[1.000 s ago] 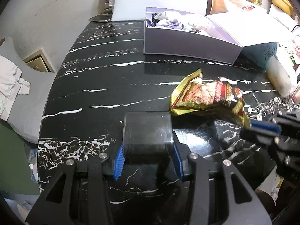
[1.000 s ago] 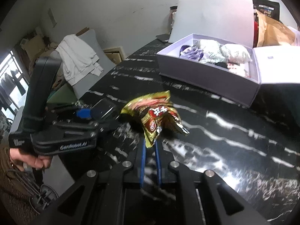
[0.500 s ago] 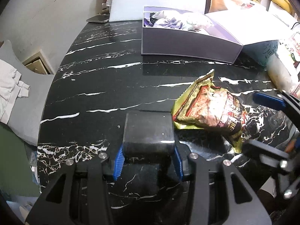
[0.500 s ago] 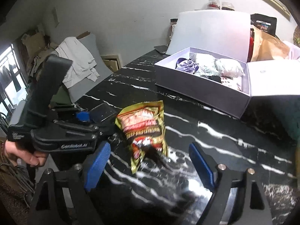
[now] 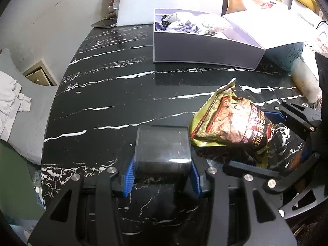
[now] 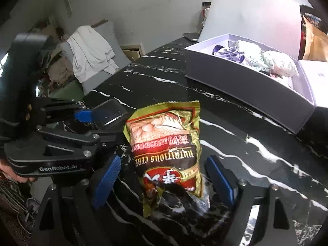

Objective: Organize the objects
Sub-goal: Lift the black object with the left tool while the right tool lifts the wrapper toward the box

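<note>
Black marble tabletop (image 5: 114, 86), white-veined and glossy, fills my view. At one o'clock sits a grey rectangular cardboard box (image 6: 246, 88). My right gripper (image 6: 164, 176) gapes around the crinkled foil "NUTRITIOUS" snack bag (image 6: 166, 143), untouched. My left gripper (image 5: 162, 174) clamps a smooth dark box (image 5: 163, 147).

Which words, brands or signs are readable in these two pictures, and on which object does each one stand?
"GenRobot.AI": on the side of the left claw, in the right wrist view.
"NUTRITIOUS CERE...": upside down on the snack packet, its end hidden by a fold.
Red and white characters on the packet: printed upside down, I cannot read them reliably.
Small print on the open box's lid: too small to read.
</note>
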`<state>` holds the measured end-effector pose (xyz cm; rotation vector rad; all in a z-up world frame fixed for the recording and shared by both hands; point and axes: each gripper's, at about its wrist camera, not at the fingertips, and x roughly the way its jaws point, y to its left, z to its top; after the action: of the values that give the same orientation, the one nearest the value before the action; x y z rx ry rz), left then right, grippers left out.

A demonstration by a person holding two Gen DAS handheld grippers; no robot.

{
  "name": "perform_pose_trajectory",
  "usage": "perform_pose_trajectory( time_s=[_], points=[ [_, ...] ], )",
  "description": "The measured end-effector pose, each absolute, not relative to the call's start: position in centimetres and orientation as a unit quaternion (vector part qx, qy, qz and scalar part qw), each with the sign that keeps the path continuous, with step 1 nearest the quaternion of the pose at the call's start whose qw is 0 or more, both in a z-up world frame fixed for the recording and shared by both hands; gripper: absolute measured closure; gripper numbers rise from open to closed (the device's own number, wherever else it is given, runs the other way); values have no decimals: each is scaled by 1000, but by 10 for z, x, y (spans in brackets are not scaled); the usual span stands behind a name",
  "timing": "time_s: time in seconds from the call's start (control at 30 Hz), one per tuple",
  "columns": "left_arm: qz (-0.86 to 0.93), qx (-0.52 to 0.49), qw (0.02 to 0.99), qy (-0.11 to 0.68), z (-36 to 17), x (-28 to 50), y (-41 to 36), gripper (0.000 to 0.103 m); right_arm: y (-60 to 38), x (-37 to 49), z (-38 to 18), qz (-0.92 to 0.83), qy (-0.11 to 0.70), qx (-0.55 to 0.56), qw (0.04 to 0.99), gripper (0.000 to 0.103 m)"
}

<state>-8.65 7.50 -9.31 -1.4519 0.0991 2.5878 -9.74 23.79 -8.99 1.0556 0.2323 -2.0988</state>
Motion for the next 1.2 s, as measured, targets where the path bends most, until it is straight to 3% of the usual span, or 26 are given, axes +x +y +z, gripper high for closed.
perform_pose_trajectory(
  time_s=[0.03,0.1,0.13,0.27,1.2],
  points=[
    [869,-487,86,33,-93,-87,75,61,238,-96,-90,-825,94,411,377,22],
    [870,-485,86,32,-93,-87,75,61,238,-95,-90,-832,98,405,367,46],
    [871,-483,86,33,-93,-87,75,61,239,-95,-89,-834,96,404,363,51],
    [871,-482,91,30,-93,-86,76,61,245,-97,-89,-840,78,406,353,63],
    [894,-431,99,73,-14,-61,124,61,313,-68,-2,-882,53,360,300,65]
  ],
)
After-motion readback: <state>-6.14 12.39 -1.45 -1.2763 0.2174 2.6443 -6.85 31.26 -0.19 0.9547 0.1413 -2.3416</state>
